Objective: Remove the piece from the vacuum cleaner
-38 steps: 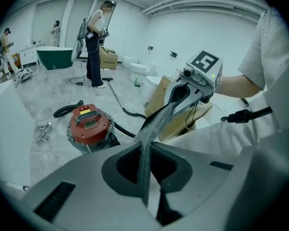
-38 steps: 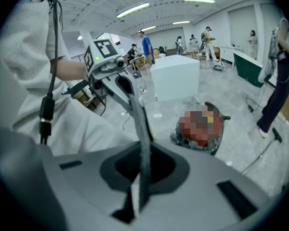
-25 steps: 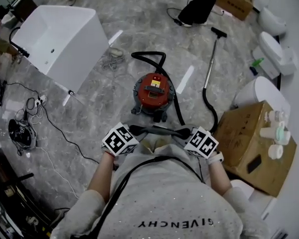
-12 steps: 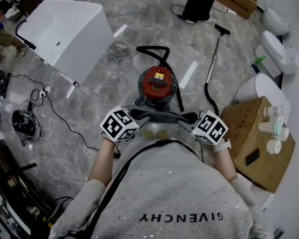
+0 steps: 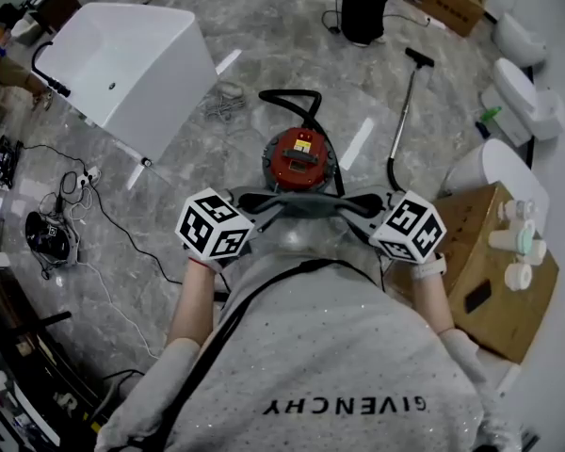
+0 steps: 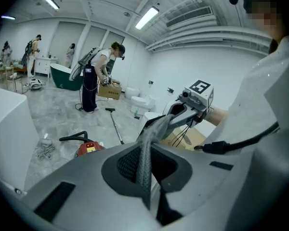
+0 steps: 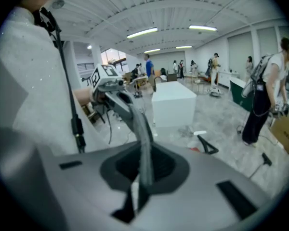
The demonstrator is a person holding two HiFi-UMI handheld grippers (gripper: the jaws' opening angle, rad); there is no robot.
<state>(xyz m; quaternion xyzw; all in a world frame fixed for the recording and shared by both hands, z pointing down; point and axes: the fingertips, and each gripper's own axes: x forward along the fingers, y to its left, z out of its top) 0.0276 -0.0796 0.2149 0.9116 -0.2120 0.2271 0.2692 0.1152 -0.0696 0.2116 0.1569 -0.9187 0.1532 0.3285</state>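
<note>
Left gripper [image 5: 248,201] clamped on one end of grey piece [image 5: 306,207] | right gripper [image 5: 369,201] clamped on other end | forearms bent, both grippers at chest, angled downward | piece spans between jaws, lifted clear of red vacuum cleaner [image 5: 301,156] on floor

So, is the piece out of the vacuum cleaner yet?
It looks out already: the grey fabric piece is held up, apart from the red vacuum cleaner. The left hand-held gripper and the right hand-held gripper each pinch one end. What's probably left is setting it down somewhere.
</note>
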